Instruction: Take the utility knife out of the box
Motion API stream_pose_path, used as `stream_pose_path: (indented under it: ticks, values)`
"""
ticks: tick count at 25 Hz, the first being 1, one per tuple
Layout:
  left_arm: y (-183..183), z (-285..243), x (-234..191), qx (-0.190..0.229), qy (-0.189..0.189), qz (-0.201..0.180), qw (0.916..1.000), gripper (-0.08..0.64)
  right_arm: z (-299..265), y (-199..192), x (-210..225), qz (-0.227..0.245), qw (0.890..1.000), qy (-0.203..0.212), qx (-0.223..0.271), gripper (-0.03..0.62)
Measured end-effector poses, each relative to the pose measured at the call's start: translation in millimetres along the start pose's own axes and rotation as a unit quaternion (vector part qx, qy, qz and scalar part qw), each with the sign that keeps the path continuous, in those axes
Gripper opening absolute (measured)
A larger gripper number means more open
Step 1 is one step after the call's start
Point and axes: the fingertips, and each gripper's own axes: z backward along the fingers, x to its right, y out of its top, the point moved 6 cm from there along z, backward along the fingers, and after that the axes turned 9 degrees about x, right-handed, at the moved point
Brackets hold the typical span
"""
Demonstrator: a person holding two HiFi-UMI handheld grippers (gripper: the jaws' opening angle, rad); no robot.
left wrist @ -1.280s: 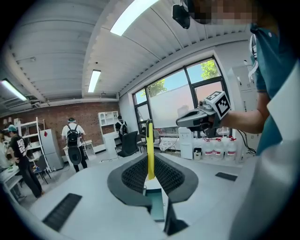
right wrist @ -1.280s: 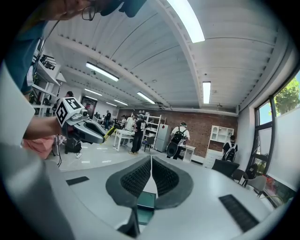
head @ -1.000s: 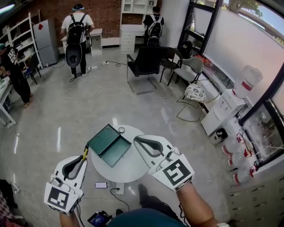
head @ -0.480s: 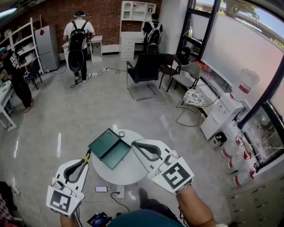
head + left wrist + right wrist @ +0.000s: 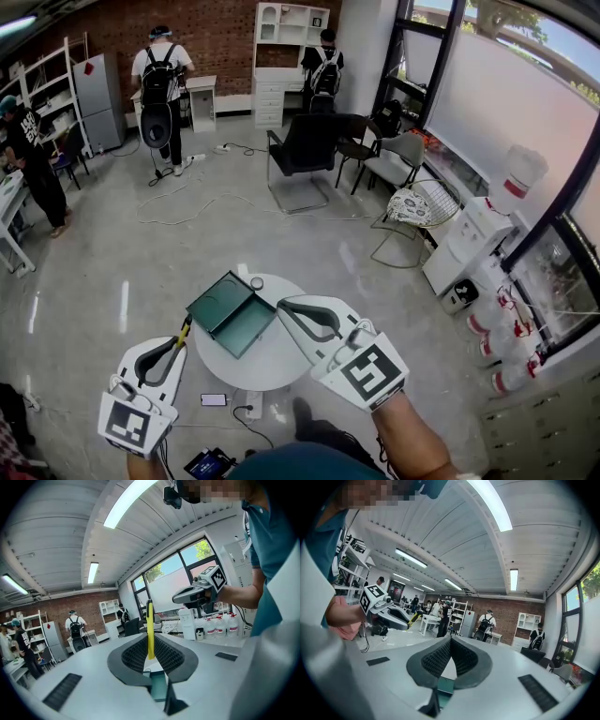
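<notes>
text: none readable | labels: none readable | numbers, signs: none readable

Small round white tbl (image 5: 265,367), standing on glossy grey floor (image 5: 112,272). On top, L/far part: green metal box (image 5: 232,315), open, lid swung out to far-L, L corner at or just past rim. Just beside box's far corner, nr far rim: small round obj (image 5: 256,282), too small to ID. Rest of top bare white. On floor by tbl's near edge: phone (image 5: 214,400) w/ lit screen, white power strip (image 5: 253,404) just beside it.
</notes>
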Motion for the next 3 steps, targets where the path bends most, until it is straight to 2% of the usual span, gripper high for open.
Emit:
stream_pose_path:
  ticks: [3]
  values:
    - [2.0,0.6,-0.8,-0.003,0.000,0.002,1.0000,0.052,-0.4,2.0,1.0,-0.001,1.000,0.000,0.000,0.037]
